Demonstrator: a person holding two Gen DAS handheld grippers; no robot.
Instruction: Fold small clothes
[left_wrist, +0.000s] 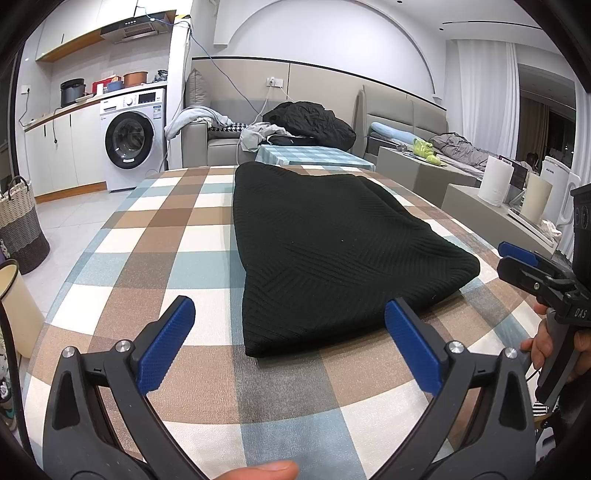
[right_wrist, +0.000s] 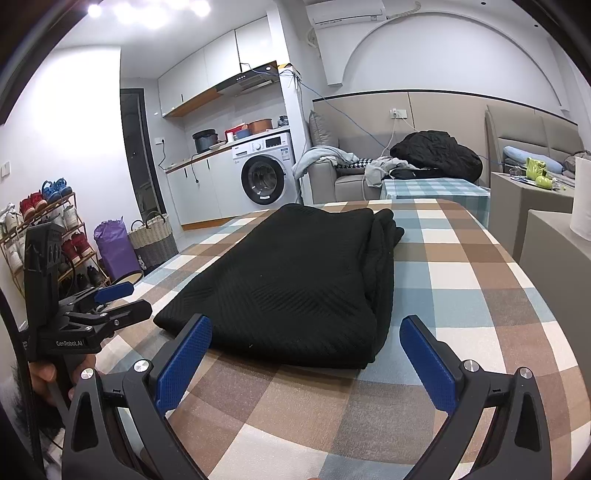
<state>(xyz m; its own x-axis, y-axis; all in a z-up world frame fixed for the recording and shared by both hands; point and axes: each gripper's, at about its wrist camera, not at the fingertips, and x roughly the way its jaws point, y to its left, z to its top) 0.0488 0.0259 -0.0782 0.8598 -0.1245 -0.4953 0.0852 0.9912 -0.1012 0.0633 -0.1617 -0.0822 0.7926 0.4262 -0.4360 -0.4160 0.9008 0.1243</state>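
We judge the black knit (left_wrist: 325, 254), lying folded on the checked counter (left_wrist: 155, 229), soft, limp and light, best pinched at its near corners; both hand-held grippers (left_wrist: 290, 343) (right_wrist: 306, 360) stand released.

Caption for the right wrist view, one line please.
Open right gripper poised at the near edge of a folded black knit garment on the checked tablecloth; left gripper beside it.

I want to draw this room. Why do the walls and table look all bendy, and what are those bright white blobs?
Both wrist views use fisheye lenses, so the checked table and walls curve. In the right wrist view, the ceiling lights glare into white blobs. The black sweater stays sharp.
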